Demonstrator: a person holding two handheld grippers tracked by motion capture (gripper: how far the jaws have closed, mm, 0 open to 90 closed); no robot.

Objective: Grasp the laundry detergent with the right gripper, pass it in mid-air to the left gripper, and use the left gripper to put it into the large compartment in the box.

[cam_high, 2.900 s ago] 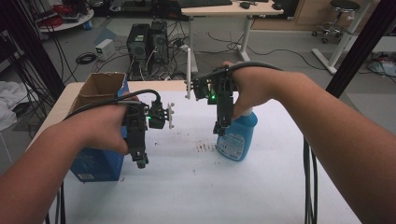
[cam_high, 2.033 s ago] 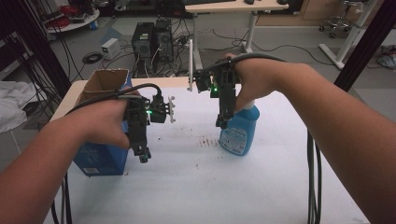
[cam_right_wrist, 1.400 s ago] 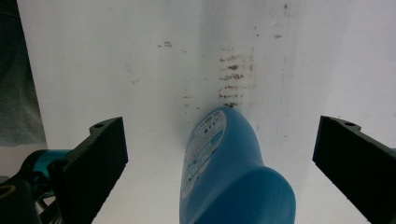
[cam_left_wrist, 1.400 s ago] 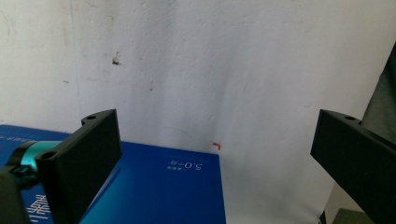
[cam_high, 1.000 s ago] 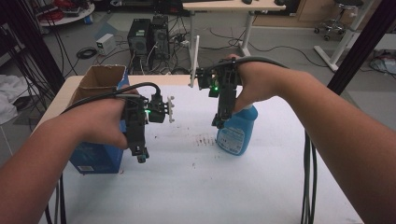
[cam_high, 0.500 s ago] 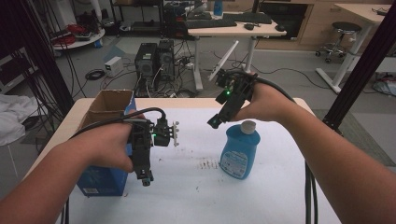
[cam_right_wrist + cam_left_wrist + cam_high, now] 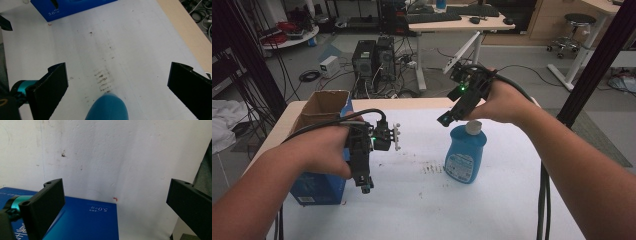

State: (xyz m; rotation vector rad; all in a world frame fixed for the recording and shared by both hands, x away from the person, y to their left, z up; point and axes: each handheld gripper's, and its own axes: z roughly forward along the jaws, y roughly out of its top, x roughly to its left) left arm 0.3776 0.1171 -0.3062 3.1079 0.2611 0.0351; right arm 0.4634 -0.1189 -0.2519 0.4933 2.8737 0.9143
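Forearms reach in from the near edge. The left gripper (image 7: pixel 366 184) points down over the white table (image 7: pixel 492 210), jaws spread wide with nothing between them, just beside the blue cardboard box (image 7: pixel 319 185), whose open top shows brown flaps. The right gripper (image 7: pixel 444 120) hangs raised and tilted above the blue bottle (image 7: pixel 465 159), jaws likewise wide apart and clear of its grey cap (image 7: pixel 472 127). Dark smudges (image 7: pixel 432 167) mark the tabletop just left of the upright bottle.
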